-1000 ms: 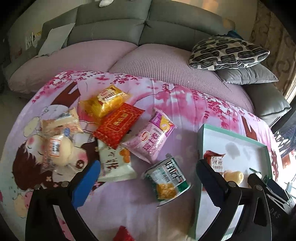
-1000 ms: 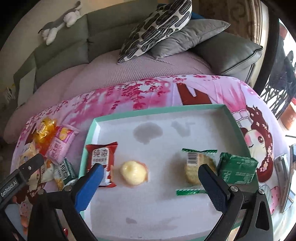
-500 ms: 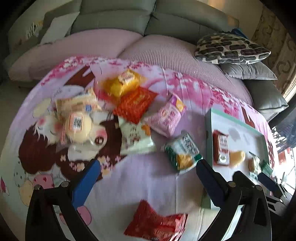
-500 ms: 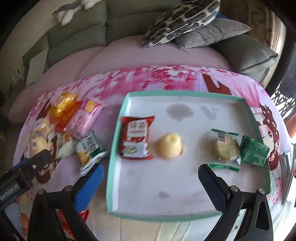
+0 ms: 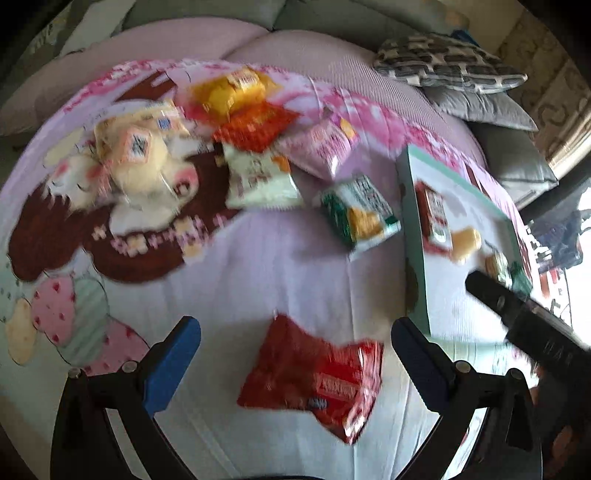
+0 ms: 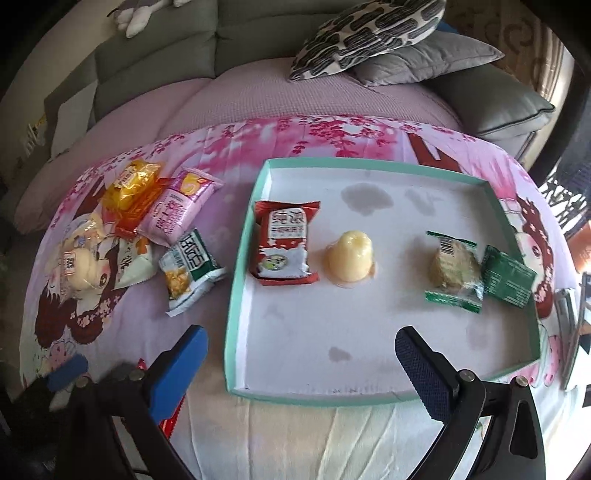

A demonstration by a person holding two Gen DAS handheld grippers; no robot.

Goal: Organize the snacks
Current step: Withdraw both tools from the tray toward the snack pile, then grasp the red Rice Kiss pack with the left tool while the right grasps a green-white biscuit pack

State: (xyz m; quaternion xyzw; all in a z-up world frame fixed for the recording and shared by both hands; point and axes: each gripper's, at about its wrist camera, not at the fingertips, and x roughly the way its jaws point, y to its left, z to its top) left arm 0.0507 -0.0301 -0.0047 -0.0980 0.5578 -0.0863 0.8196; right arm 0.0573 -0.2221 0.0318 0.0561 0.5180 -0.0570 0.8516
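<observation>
My left gripper (image 5: 295, 354) is open, its blue fingers either side of a red snack packet (image 5: 314, 376) on the pink cloth. Beyond lie a green-and-white packet (image 5: 356, 214), a white packet (image 5: 258, 177), a pink packet (image 5: 325, 144), an orange-red packet (image 5: 255, 125), a yellow packet (image 5: 229, 92) and a cream bun (image 5: 144, 158). My right gripper (image 6: 301, 354) is open and empty over the near edge of the teal-rimmed white tray (image 6: 243, 273). The tray holds a red packet (image 6: 284, 242), a yellow jelly cup (image 6: 349, 256), a green-wrapped cookie (image 6: 454, 269) and a dark green packet (image 6: 508, 275).
A grey sofa (image 6: 155, 51) with a patterned cushion (image 6: 365, 33) and a grey cushion (image 6: 424, 59) stands behind the cloth-covered surface. A metal object (image 6: 569, 332) lies at the right edge. The left gripper (image 6: 66, 373) shows at the lower left of the right wrist view.
Both grippers have pulled back toward the near edge, so the views take in more. The red packet has come into the left view between the open fingers. Snacks have not moved.
</observation>
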